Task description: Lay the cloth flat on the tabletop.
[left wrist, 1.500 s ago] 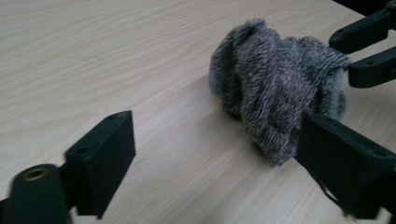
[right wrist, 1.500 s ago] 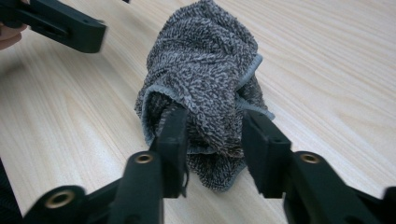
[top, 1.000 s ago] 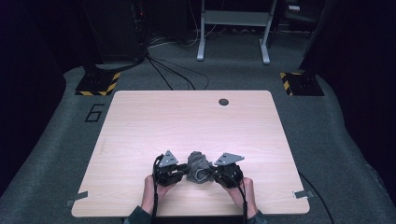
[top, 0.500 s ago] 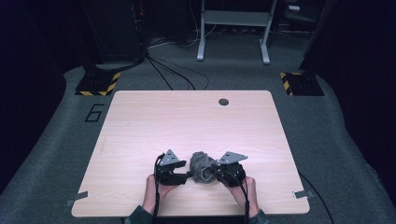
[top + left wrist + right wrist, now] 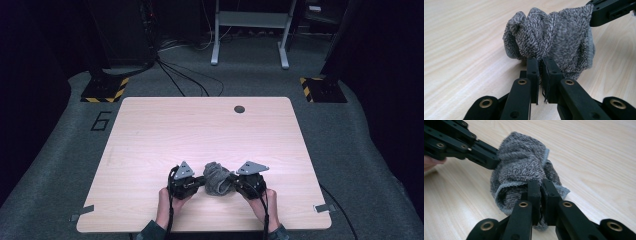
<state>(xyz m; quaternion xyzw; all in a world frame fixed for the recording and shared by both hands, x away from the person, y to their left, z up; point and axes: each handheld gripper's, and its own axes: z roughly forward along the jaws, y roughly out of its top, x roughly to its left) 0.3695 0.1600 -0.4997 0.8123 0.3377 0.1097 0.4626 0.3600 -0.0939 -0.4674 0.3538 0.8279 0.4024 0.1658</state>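
A grey terry cloth (image 5: 217,179) lies bunched on the wooden table (image 5: 200,130) near its front edge, between my two grippers. My left gripper (image 5: 202,181) has just been closing, and its jaws now pinch a fold of the cloth (image 5: 549,37) at the near lower edge (image 5: 540,60). My right gripper (image 5: 234,182) is shut on the hemmed edge of the cloth (image 5: 521,162) from the other side (image 5: 540,182). Each gripper view shows the other gripper's jaws at the cloth's far side: the right gripper (image 5: 609,10) and the left gripper (image 5: 484,155).
A dark round grommet (image 5: 239,109) sits near the table's far edge. Tape tabs mark the front corners (image 5: 82,214) (image 5: 325,207). Stands with yellow-black striped bases (image 5: 105,90) (image 5: 322,87) and cables lie on the floor beyond the table.
The left gripper has edged slightly in toward the cloth. Both hands and the cloth otherwise stay where they were.
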